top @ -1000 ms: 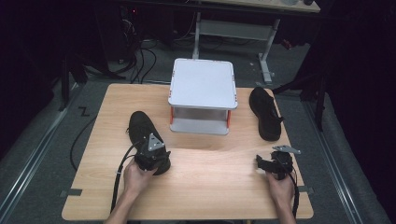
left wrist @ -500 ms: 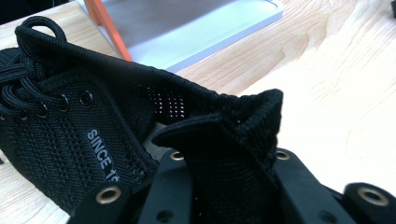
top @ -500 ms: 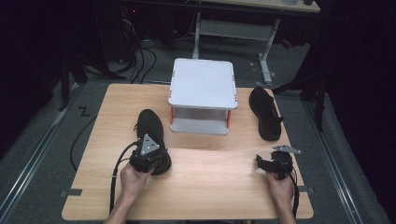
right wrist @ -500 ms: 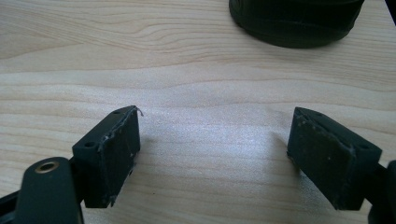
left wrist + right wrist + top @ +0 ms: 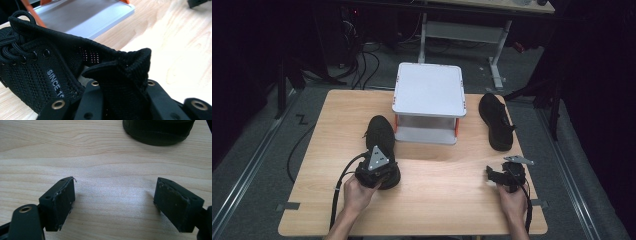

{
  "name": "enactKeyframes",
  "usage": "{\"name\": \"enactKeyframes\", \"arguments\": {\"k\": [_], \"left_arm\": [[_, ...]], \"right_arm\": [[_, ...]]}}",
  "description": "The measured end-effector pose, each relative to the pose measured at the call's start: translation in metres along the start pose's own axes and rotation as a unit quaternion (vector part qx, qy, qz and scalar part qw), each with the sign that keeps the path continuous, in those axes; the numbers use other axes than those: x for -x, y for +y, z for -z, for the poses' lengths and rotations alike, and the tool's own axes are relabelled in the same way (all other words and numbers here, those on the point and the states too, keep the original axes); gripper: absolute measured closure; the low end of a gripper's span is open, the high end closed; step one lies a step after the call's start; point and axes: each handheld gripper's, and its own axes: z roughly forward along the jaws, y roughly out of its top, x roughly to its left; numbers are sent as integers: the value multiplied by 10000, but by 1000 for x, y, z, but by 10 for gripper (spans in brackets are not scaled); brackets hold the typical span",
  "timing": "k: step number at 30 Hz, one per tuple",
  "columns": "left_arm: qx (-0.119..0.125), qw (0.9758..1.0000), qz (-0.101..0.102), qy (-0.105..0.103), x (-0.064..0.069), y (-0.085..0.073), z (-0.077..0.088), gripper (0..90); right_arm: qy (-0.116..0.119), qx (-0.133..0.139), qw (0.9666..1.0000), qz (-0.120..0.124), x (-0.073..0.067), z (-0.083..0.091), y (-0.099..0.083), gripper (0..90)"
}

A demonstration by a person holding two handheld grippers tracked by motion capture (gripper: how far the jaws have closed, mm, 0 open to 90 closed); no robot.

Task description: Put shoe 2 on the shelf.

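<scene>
Underneath, pale grained wooden table (image 5: 437,200), black perforated-mesh shoe (image 5: 37,70) atop

A white two-tier rack (image 5: 428,102) stands mid-table at the far side, blocking the straight way between the left shoe (image 5: 381,145) and the right shoe (image 5: 496,121). The near half of the table (image 5: 447,200) lies bare between the left gripper (image 5: 374,172) and right gripper (image 5: 499,176), giving open passage. Narrow lanes run between the rack and each shoe.
</scene>
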Motion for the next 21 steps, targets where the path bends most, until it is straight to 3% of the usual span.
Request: {"name": "enactKeyframes", "arguments": {"k": [11, 19, 21], "left_arm": [[-120, 9997, -128, -190, 15, -2, 2, 804], [-178, 9988, -221, -387, 28, -3, -5, 804], [-183, 9986, -238, -431, 31, -3, -8, 803]], "right_arm": [[-3, 2, 10000, 0, 0, 0, 0, 178], [6, 167, 9998, 50, -2, 3, -2, 402], [21, 194, 9998, 51, -4, 5, -3, 504]]}}
